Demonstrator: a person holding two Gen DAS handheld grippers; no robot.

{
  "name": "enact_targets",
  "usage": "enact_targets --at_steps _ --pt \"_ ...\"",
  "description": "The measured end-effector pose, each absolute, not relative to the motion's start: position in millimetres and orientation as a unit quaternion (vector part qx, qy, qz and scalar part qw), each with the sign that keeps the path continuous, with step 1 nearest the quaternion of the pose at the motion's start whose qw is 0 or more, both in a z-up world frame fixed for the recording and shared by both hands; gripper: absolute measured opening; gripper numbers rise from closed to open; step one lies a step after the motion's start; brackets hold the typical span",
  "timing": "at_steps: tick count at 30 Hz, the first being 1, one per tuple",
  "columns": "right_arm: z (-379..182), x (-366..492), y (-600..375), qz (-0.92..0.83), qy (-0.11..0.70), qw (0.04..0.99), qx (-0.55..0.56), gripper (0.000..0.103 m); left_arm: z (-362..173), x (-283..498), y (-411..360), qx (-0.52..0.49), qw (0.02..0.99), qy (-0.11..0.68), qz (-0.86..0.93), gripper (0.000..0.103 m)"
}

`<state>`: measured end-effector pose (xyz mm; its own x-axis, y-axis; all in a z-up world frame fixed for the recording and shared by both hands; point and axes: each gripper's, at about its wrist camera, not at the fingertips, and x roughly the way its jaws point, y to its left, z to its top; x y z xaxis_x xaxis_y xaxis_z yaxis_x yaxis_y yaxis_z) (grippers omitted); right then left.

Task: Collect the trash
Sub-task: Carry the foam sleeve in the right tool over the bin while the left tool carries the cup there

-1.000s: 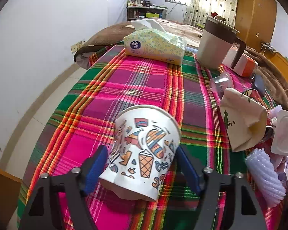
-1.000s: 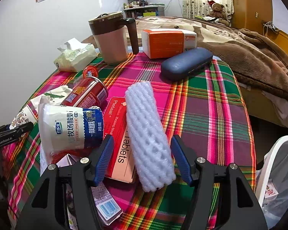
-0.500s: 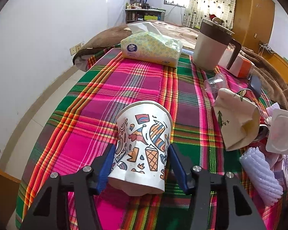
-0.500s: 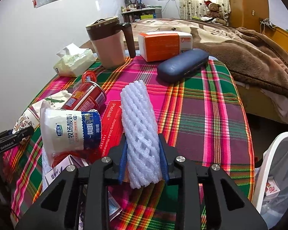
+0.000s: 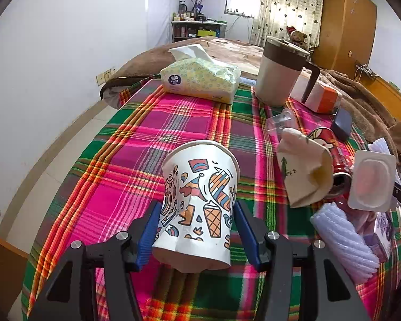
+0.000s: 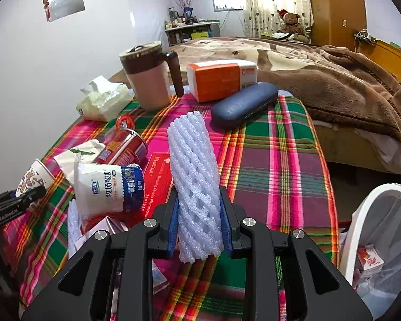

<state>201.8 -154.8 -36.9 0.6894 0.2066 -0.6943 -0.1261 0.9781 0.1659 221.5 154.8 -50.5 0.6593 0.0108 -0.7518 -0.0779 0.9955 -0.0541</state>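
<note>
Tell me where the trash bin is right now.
In the right wrist view the white bin sits off the table's right edge at the lower right, beside the right gripper holding the foam net.

A plaid cloth (image 6: 280, 160) covers the table. At its far end a tissue pack (image 5: 200, 80) lies beside a lidded jug (image 5: 278, 75) with a dark handle. Just past the jug sits an orange box (image 6: 219, 79), and a blue case (image 6: 243, 104) lies touching it. A brown blanket (image 6: 334, 85) spreads over the bed behind, with a teddy bear (image 6: 290, 21) near the curtains (image 6: 275, 0).
</note>
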Motion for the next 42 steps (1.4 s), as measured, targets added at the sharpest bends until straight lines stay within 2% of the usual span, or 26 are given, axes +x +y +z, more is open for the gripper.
enact_targets --at_steps 21,42 --pt "-1 156 -199 0.068 0.326 0.94 0.075 0.028 6 169 88 -0.016 0.937 0.349 -0.024 0.056" --pt "13 109 -269 -0.001 0.296 0.951 0.092 0.028 42 125 -50 0.01 0.939 0.308 -0.151 0.056"
